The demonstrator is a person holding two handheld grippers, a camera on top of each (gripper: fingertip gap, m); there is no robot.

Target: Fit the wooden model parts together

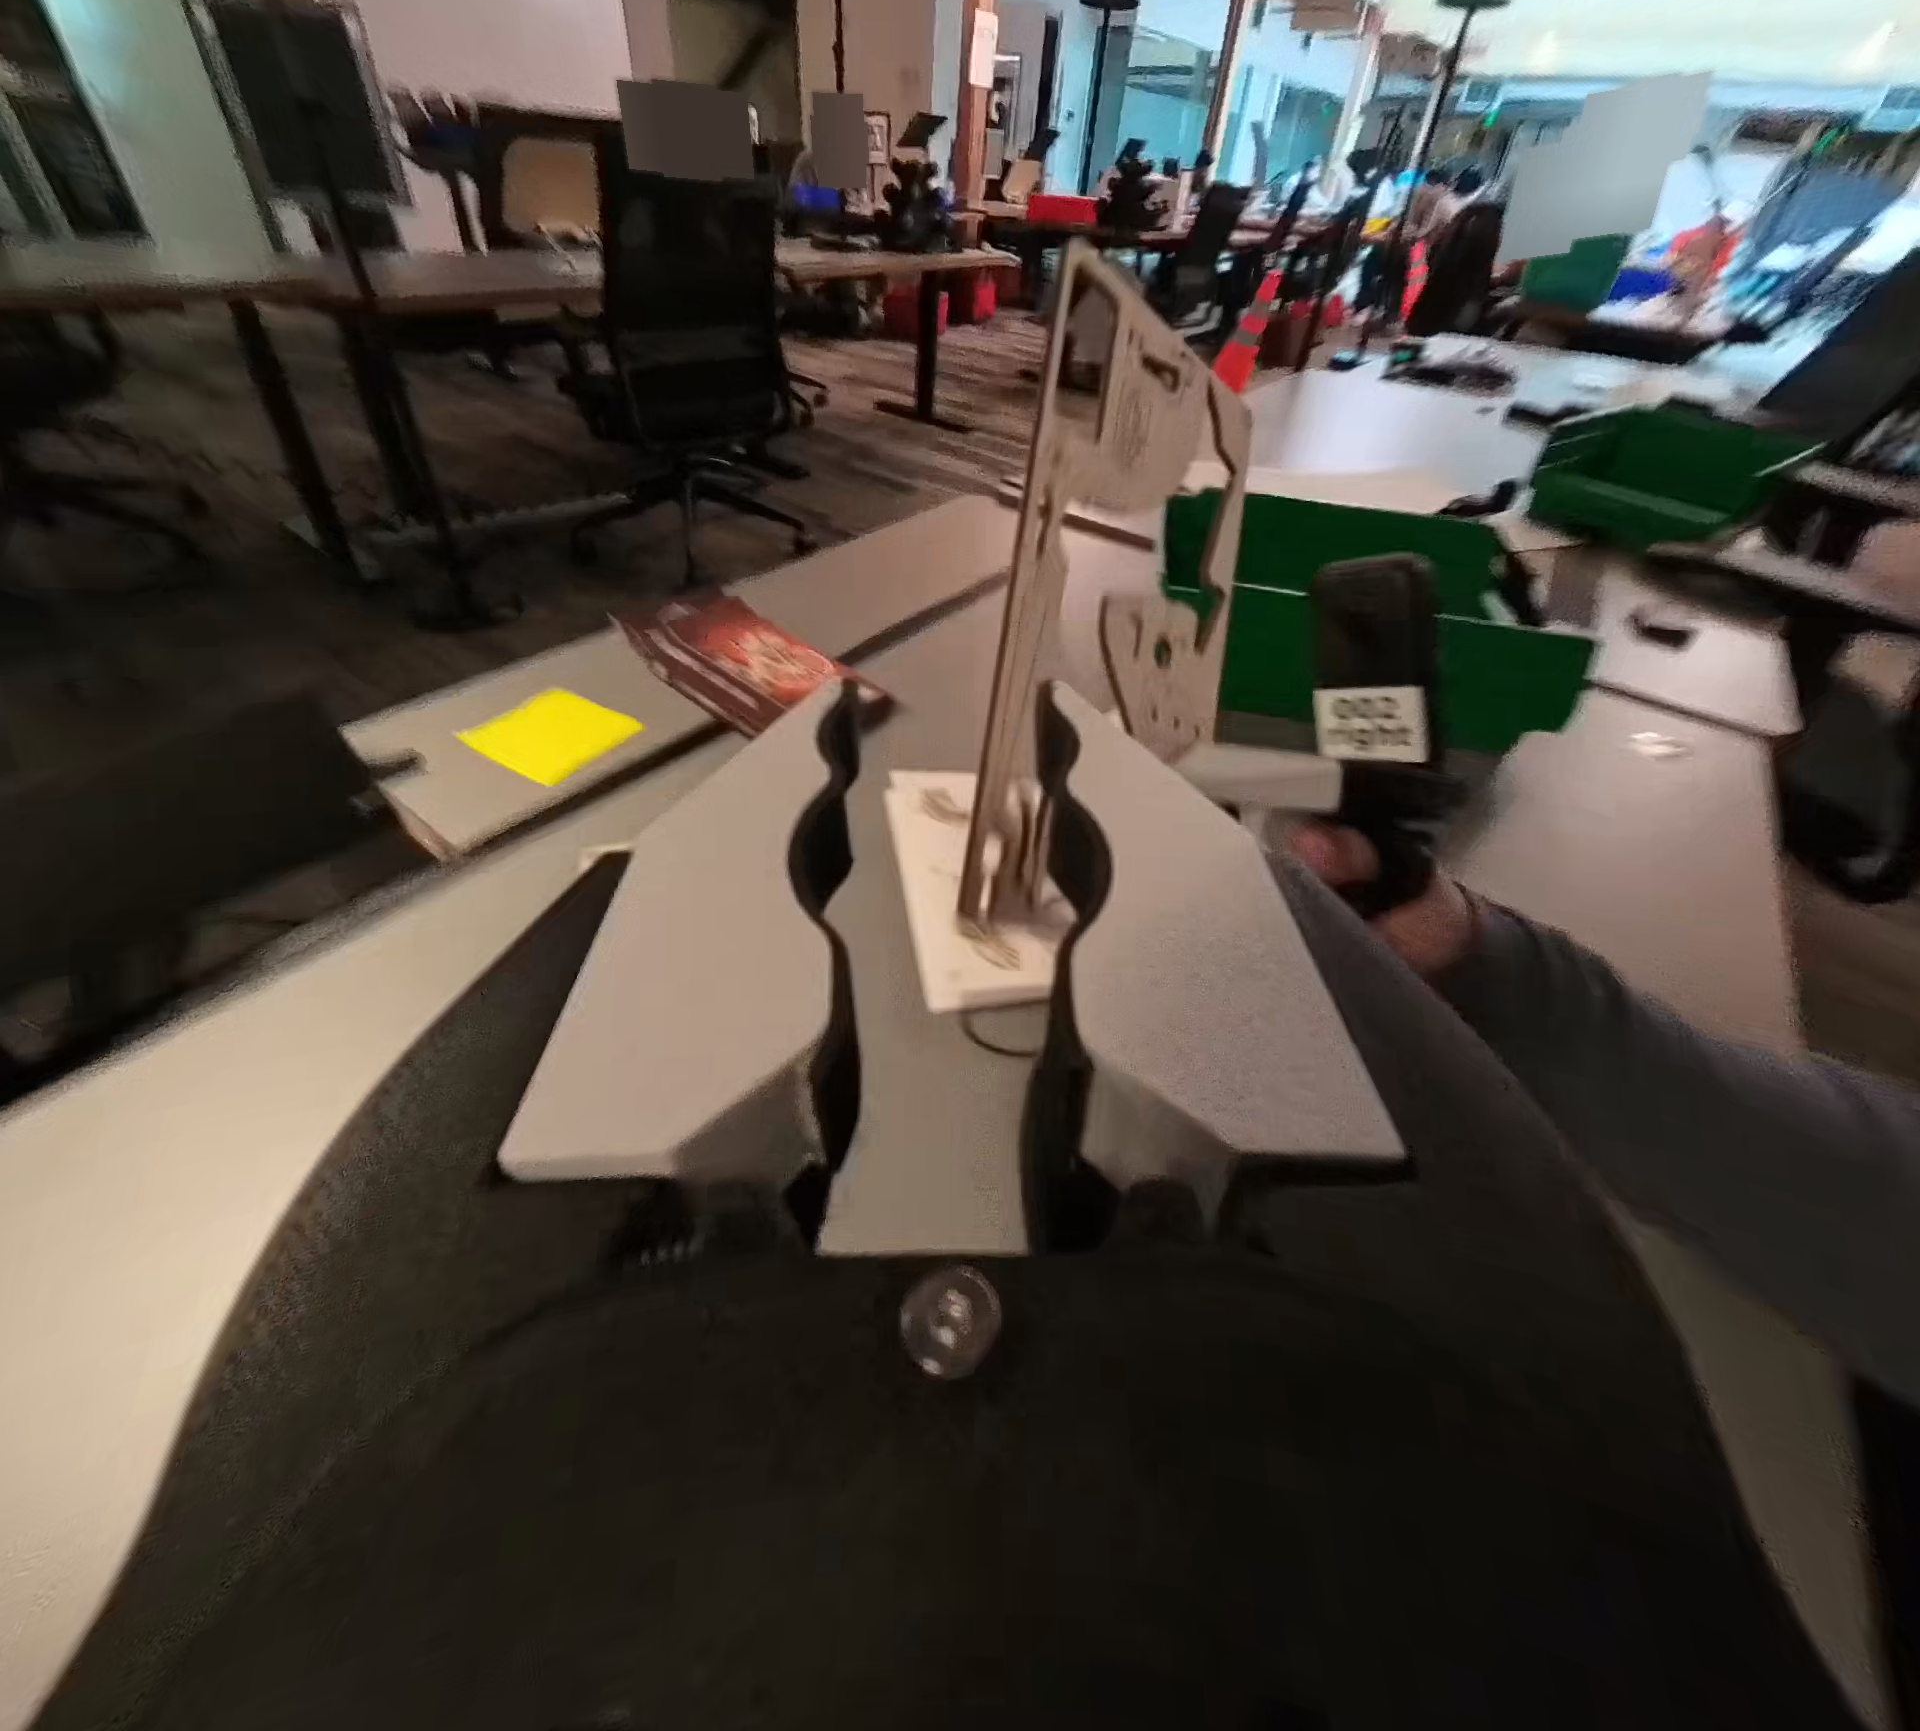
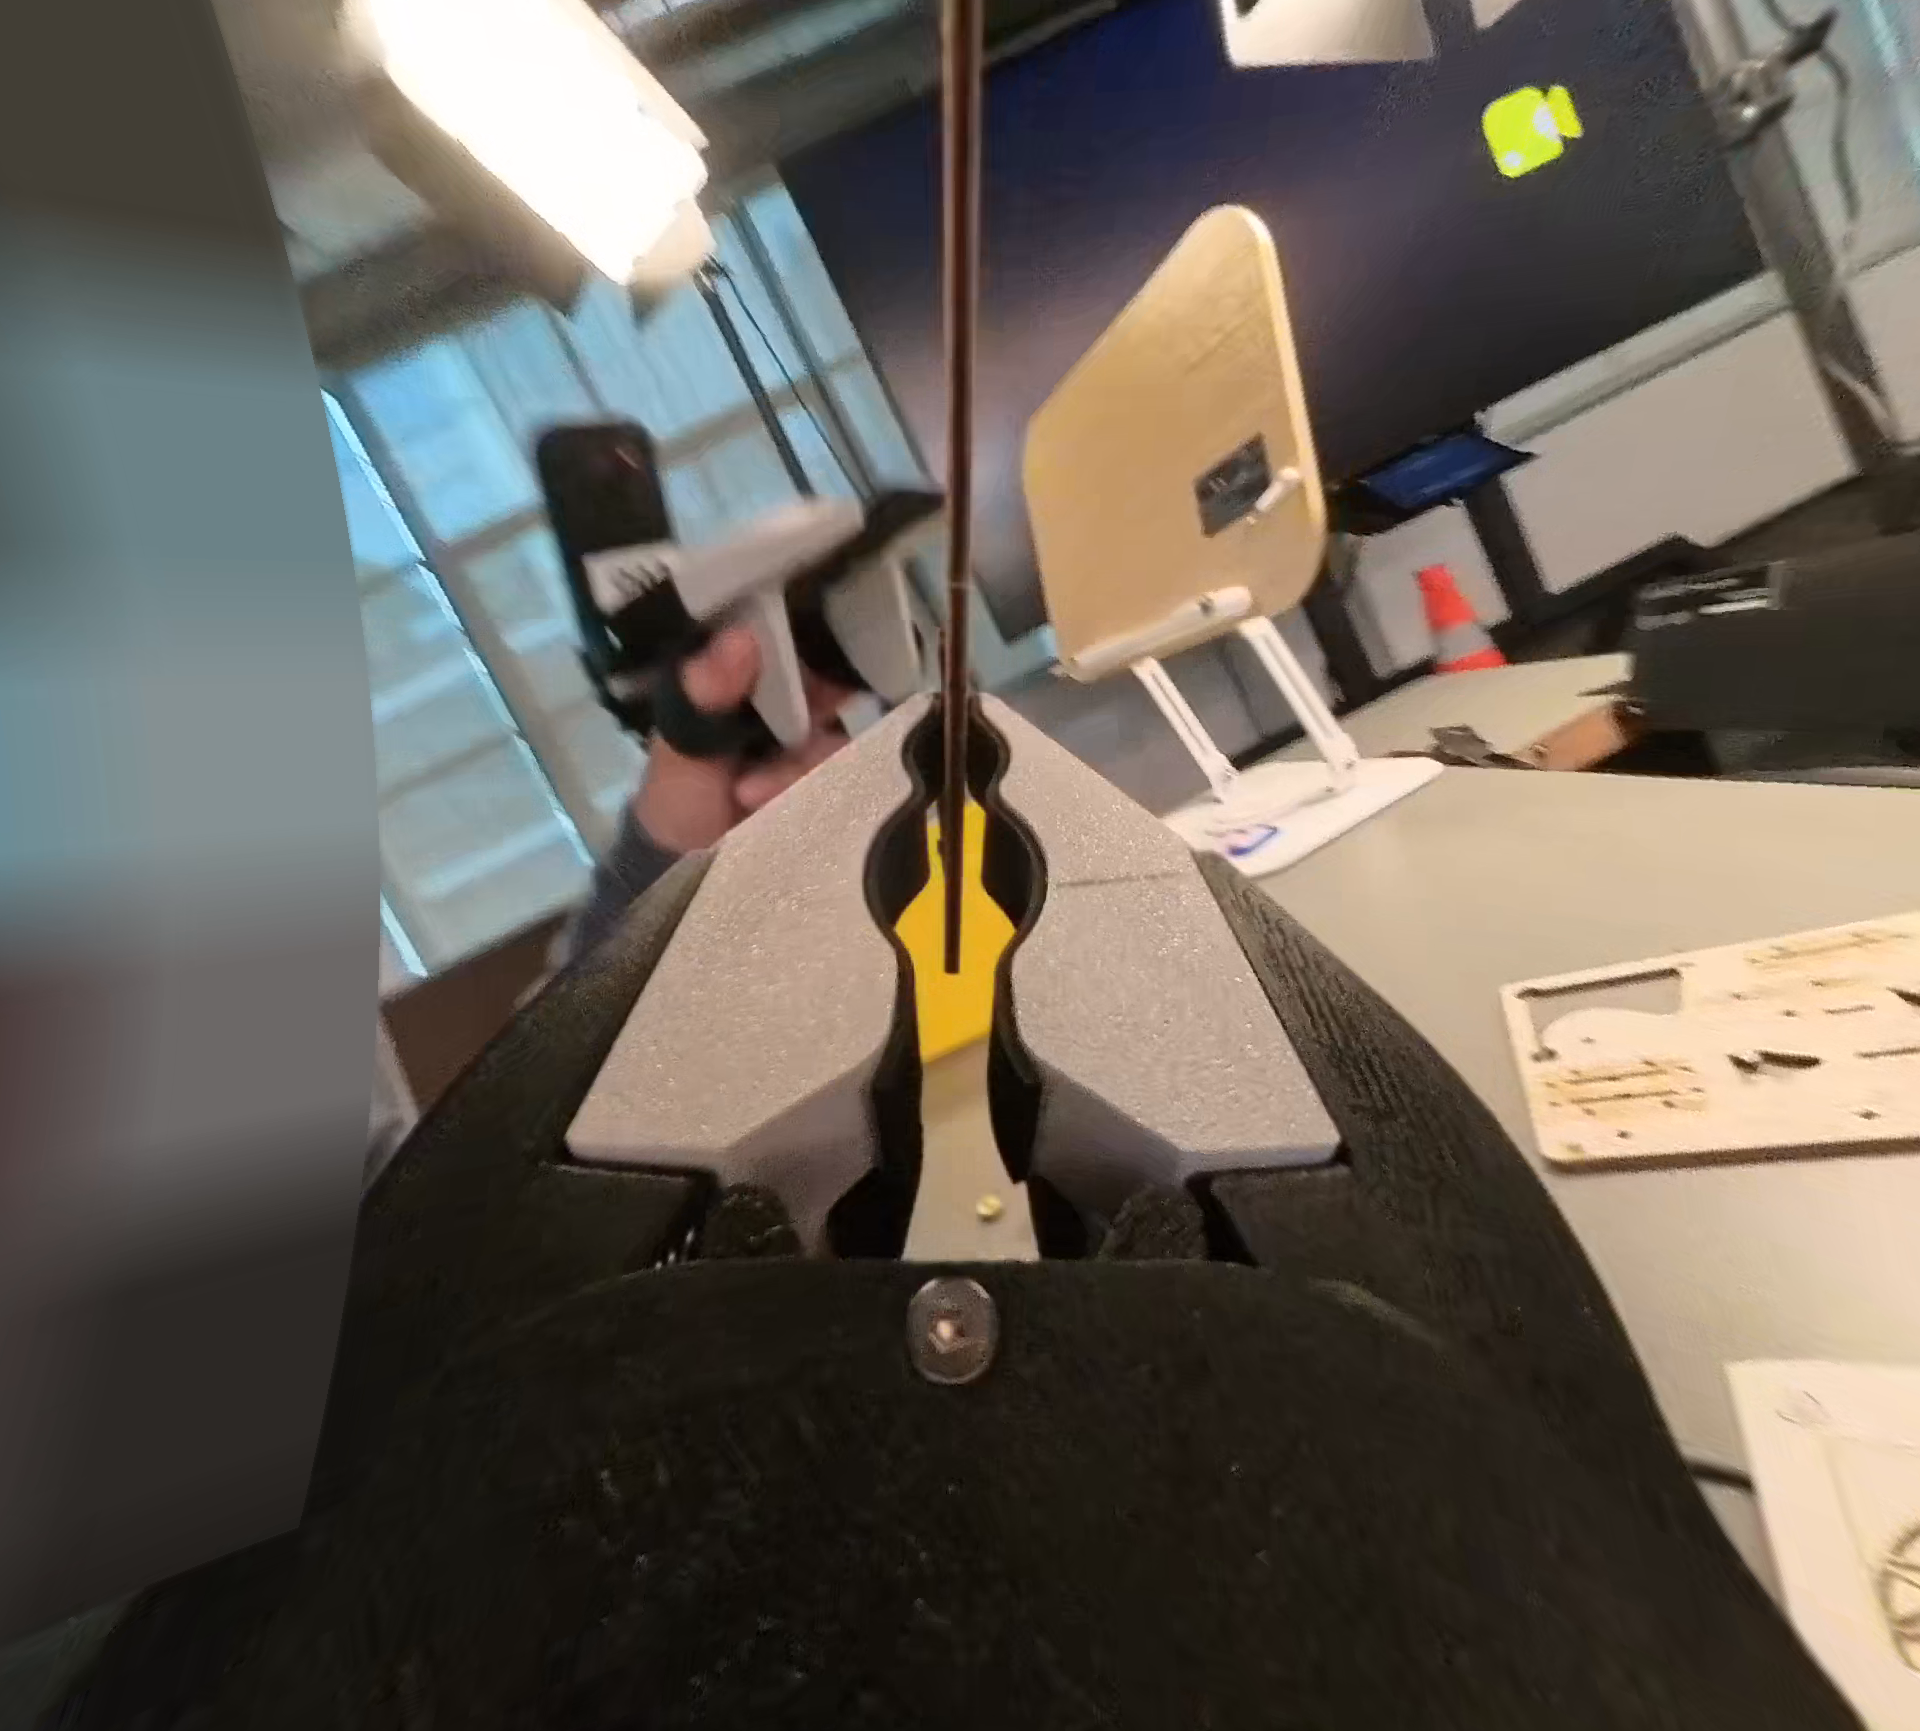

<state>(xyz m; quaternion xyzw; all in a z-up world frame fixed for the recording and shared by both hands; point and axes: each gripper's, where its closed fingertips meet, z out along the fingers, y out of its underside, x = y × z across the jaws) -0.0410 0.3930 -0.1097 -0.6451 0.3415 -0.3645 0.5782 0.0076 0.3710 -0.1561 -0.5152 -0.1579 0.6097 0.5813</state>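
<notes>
A thin wooden parts sheet [image 1: 1039, 601] with cut-outs stands upright over the grey table [image 1: 1610, 850]. My right gripper [image 2: 956, 720] is shut on it, and in the right wrist view the sheet [image 2: 958, 279] shows edge-on as a dark line rising out of the pinched pads. The right gripper's black body [image 1: 1371, 642], held by a hand, is at the right of the sheet. My left gripper [image 1: 951, 705] is open. The sheet's lower edge stands between its fingers, close to the right finger [image 1: 1164, 902], with a clear gap on the left. Another wooden parts sheet [image 2: 1714, 1037] lies flat on the table.
A white printed sheet [image 1: 940, 912] lies under the left gripper. A green bin [image 1: 1455, 653] stands behind, and a red booklet [image 1: 748, 658] and yellow square [image 1: 551, 736] lie to the left. A tan board on a white stand [image 2: 1174, 434] and an orange cone [image 2: 1455, 611] stand farther off. Some 8 centimeters of space lies between my two pairs of fingers.
</notes>
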